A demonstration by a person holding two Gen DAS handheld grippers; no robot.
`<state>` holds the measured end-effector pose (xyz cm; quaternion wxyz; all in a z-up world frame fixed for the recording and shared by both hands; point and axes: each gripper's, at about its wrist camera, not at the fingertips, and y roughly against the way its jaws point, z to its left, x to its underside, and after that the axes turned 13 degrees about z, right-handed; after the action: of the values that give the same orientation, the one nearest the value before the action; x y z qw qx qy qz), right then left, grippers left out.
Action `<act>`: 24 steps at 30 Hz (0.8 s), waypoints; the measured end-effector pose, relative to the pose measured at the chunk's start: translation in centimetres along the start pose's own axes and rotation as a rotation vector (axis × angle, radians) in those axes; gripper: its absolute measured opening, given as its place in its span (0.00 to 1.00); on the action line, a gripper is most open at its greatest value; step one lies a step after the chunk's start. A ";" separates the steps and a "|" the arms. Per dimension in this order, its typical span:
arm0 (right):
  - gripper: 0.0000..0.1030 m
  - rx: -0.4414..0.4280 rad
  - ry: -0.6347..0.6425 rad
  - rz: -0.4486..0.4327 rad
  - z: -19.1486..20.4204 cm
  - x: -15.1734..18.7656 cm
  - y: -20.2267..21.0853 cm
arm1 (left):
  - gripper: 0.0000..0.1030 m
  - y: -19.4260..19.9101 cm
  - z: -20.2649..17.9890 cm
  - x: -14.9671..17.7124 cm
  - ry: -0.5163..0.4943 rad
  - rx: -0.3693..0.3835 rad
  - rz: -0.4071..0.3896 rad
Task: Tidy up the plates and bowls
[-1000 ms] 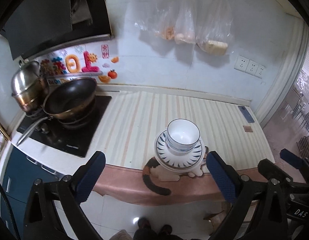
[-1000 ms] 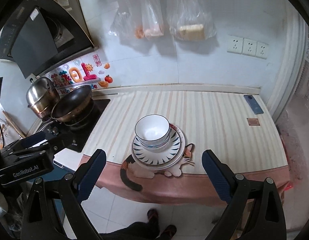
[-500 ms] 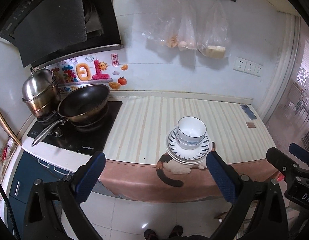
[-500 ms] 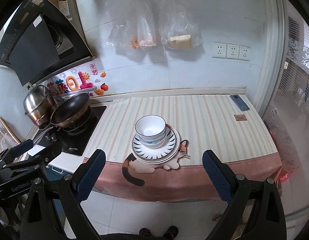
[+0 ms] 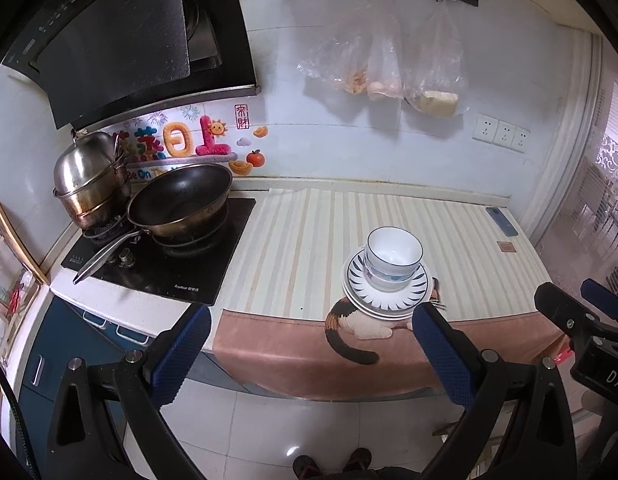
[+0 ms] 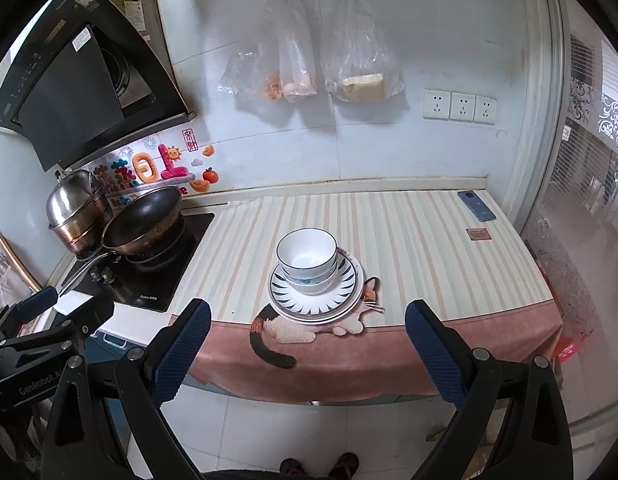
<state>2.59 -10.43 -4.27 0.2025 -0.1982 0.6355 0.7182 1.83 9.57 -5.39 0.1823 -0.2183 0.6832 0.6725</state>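
**Hovering off the counter edge, both grippers empty**

Looking along the left wrist view, the left gripper (image 5: 309,344) hangs over the floor in front of the counter (image 5: 317,236), its two blue-padded fingers (image 5: 181,350) spread wide with nothing between them. The stacked bowls (image 5: 393,254) sit nested on a pile of plates (image 5: 383,294) with a blue-rayed pattern, and the pile rests near the counter's front edge, on a striped cloth (image 5: 305,248) whose pink border shows a cat picture (image 5: 355,326). The pile is well apart from the gripper. To the left stand a dark wok (image 5: 181,200) on a black cooktop (image 5: 165,264) and a steel steamer pot (image 5: 89,180) just beside it. The right gripper (image 5: 589,320) shows in part at the right edge; from here its state cannot be told. The toes of two shoes (image 5: 333,464) show on the floor tiles at the bottom.

In the right wrist view, the right gripper (image 6: 307,340) is likewise held off the counter's front, fingers (image 6: 433,350) far apart and empty. The bowls (image 6: 307,258) and plates (image 6: 315,292) lie straight ahead between the fingers' lines of sight, near the front edge over the cat picture (image 6: 313,328). A phone (image 6: 476,205) lies at the far right of the cloth. Plastic bags (image 6: 309,56) hang from a wall rail. The left gripper (image 6: 41,312) shows in part at the left edge.
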 end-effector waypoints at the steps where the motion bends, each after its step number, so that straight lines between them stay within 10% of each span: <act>1: 0.97 0.000 -0.001 0.000 0.0 0.0 0.0 | 1.00 0.0 0.1 0.0 0.003 0.002 0.004; 24: 0.97 0.015 0.001 0.010 0.3 0.2 -0.7 | 1.00 0.0 0.0 -0.1 0.008 0.007 0.001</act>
<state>2.83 -10.08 -4.93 0.1998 -0.1940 0.6420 0.7143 1.95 9.54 -5.37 0.1802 -0.2201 0.6865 0.6692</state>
